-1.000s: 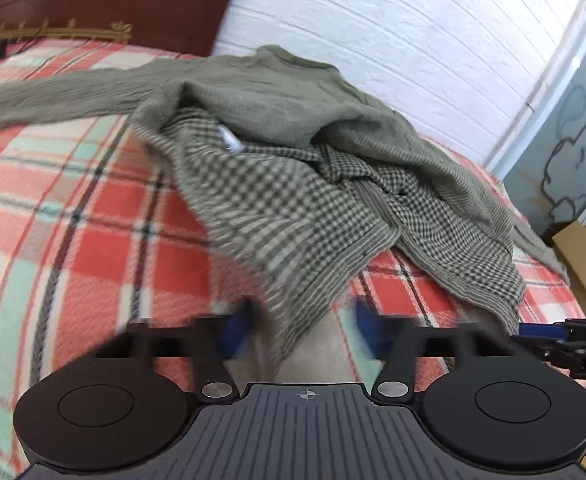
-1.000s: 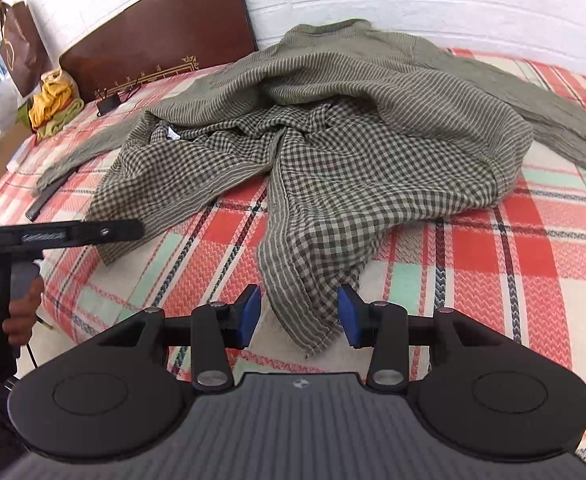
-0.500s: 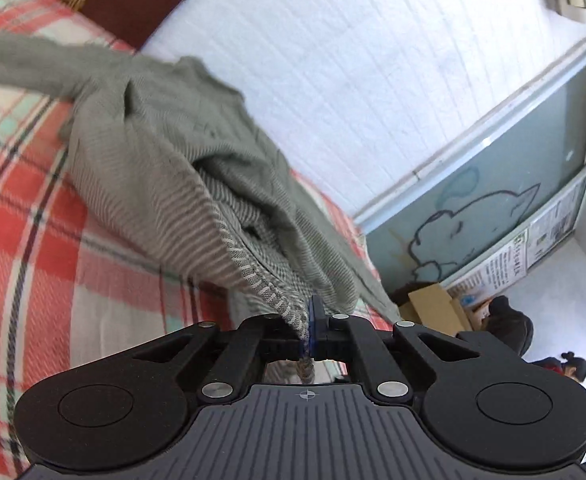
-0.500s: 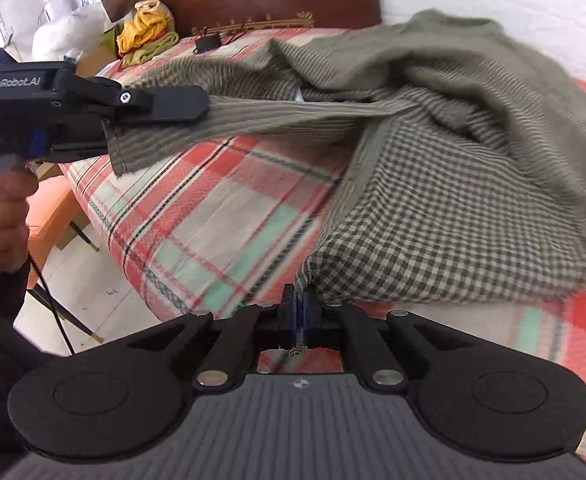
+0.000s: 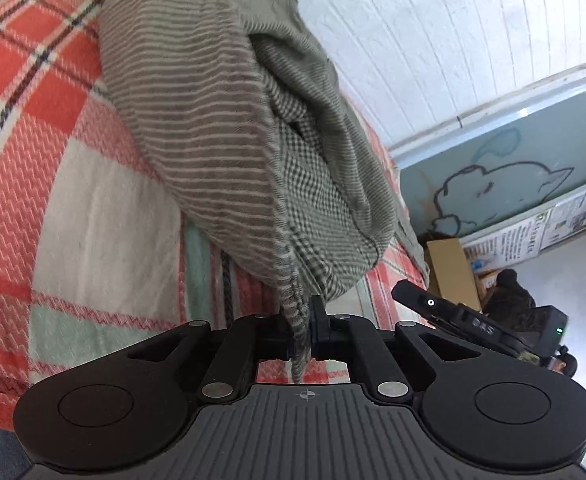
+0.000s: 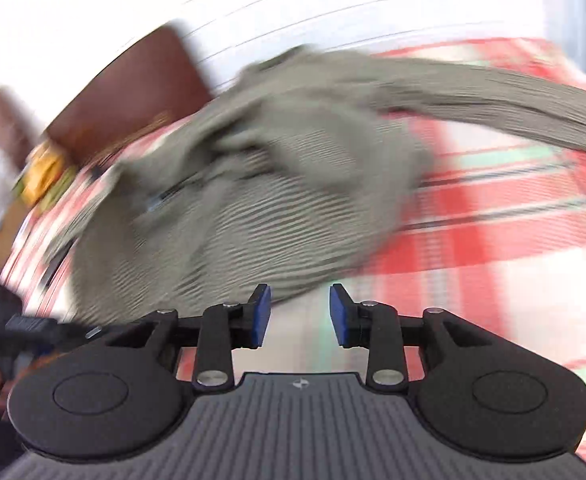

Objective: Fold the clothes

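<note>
While the left claw (image 5: 303, 330) stays clenched on the shirt (image 5: 221, 128) hem rising ahead of it, the right claw (image 6: 299, 314) has released its corner, pads apart, leaving the fold unfinished.

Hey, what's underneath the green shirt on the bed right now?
Under the green shirt lies the red plaid blanket, showing all around it. Whatever sits directly beneath the bunched fabric is covered. The left claw pinches the shirt's hem; the right claw is open.
</note>
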